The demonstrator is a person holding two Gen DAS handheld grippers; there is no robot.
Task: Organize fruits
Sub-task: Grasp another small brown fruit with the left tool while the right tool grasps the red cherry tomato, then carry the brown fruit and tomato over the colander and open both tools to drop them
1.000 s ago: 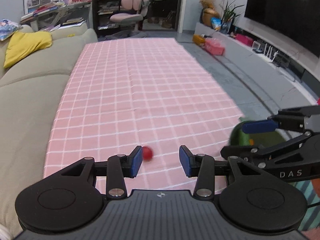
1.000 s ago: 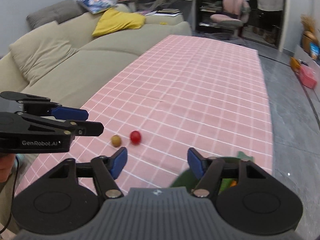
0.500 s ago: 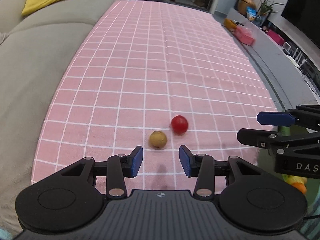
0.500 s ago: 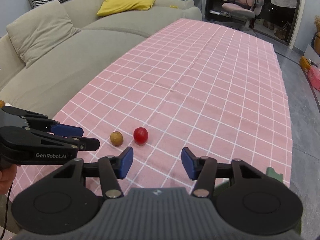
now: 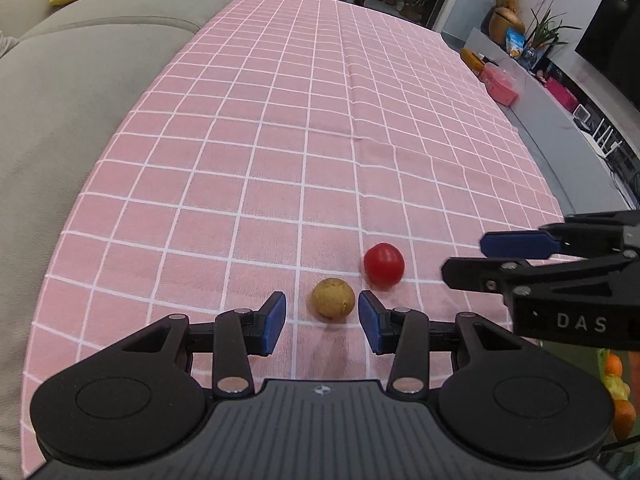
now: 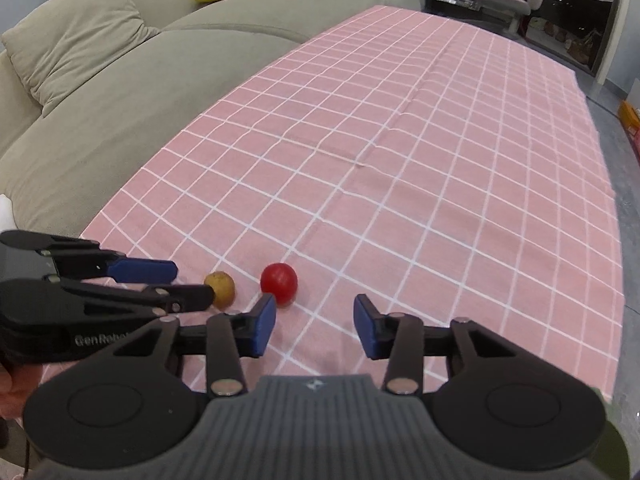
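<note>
A small tan round fruit (image 5: 333, 297) and a red round fruit (image 5: 383, 263) lie side by side on the pink checked cloth (image 5: 320, 140). My left gripper (image 5: 322, 322) is open, its blue pads on either side of the tan fruit, not touching it. In the right wrist view the tan fruit (image 6: 220, 283) is partly behind the left gripper (image 6: 176, 280), and the red fruit (image 6: 279, 278) lies just beyond my left fingertip. My right gripper (image 6: 315, 322) is open and empty; it also shows in the left wrist view (image 5: 468, 256).
A grey-green sofa (image 6: 120, 100) runs along the cloth's left edge. Orange and yellow fruits (image 5: 618, 392) show at the lower right, past the cloth's edge. A low TV bench (image 5: 560, 120) stands on the right.
Both grippers have moved down and forward toward the two fruits. The tan fruit now sits between my left gripper's pads; the red fruit is closer to my right gripper.
</note>
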